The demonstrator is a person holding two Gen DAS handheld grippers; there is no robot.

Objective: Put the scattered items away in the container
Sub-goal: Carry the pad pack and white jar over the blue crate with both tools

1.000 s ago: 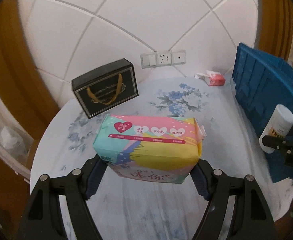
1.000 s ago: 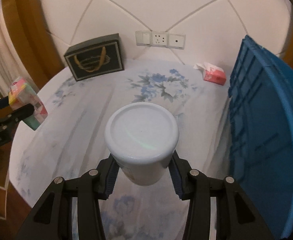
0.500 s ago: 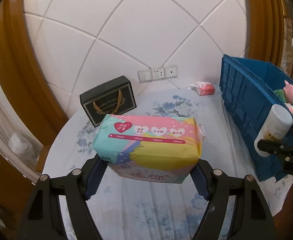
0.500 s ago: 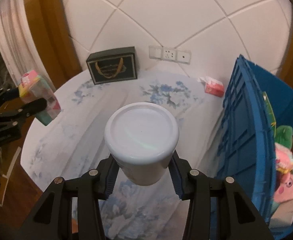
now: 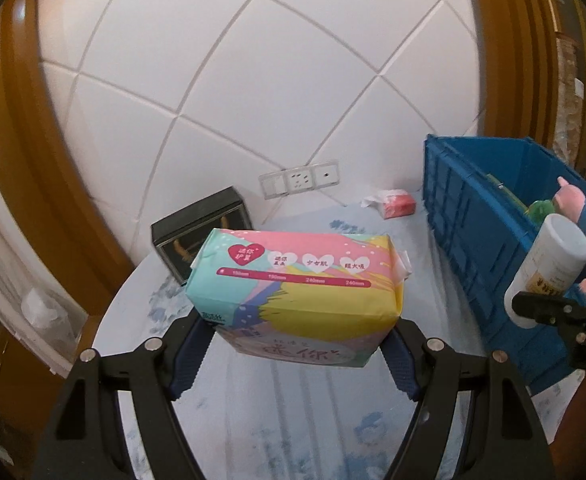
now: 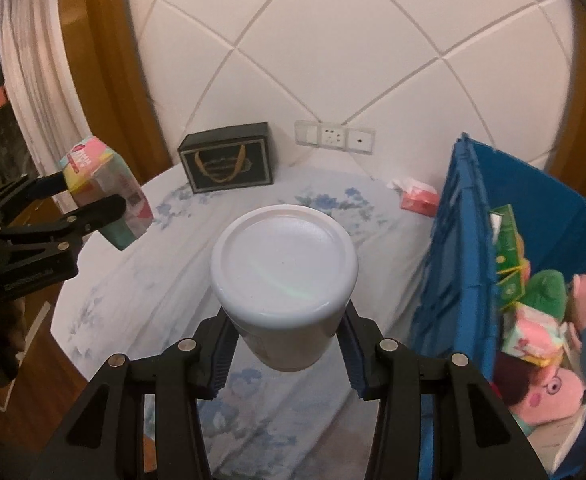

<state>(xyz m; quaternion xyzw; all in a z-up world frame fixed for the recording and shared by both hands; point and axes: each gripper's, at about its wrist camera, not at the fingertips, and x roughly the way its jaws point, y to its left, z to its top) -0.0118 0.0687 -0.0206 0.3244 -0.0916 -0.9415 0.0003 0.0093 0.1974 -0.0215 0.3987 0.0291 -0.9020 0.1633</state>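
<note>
My left gripper (image 5: 293,344) is shut on a pastel pack of pads (image 5: 297,280), pink, teal and yellow, held in the air above the table. The right wrist view shows that pack (image 6: 105,192) at the left edge in the left gripper (image 6: 93,196). My right gripper (image 6: 285,344) is shut on a white cylindrical bottle (image 6: 285,264), its flat end towards the camera; the bottle (image 5: 545,268) also appears at the right of the left wrist view. The blue crate (image 6: 469,240) stands at the right, with plush toys and small packs inside.
A round table (image 6: 181,248) with a white floral cloth lies below. At its back stand a black gift box (image 6: 229,160) and a red tissue pack (image 6: 417,196), under wall sockets (image 6: 333,136). Padded white wall and wooden trim lie behind; curtains hang at the left.
Both grippers have risen with their loads, so the table looks smaller and farther below. The inside of the blue crate with its plush toys has come into view.
</note>
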